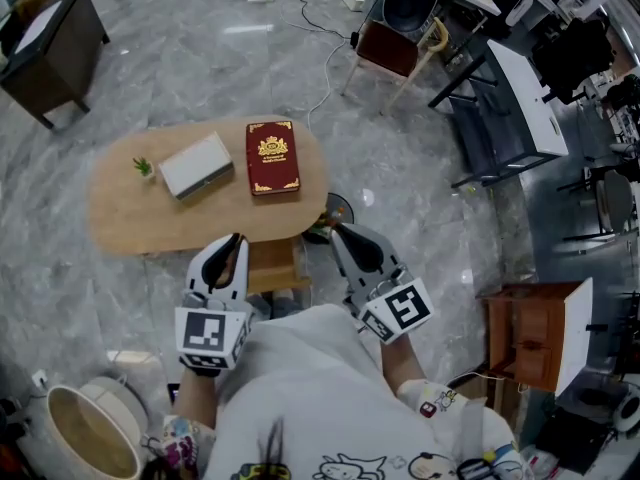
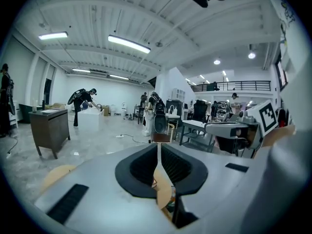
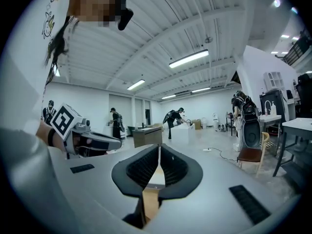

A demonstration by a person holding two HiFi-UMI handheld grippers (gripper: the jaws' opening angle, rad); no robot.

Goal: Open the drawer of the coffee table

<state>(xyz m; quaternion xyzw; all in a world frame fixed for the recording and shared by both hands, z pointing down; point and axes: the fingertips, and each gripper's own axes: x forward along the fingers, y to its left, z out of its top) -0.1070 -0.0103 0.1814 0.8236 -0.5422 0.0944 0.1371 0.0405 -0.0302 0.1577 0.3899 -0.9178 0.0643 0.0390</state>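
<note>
Left claw [image 1: 236,240] and right claw [image 1: 340,232] both closed on nothing, raised at the near edge of the tabletop [image 1: 130,208], wooden drawer [image 1: 272,265] between them, lower down

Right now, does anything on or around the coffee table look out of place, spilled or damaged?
Nothing looks spilled or damaged. The red book, grey box and small plant rest on the coffee table. One oddity: a wooden piece juts from under its near edge, possibly the drawer.
</note>
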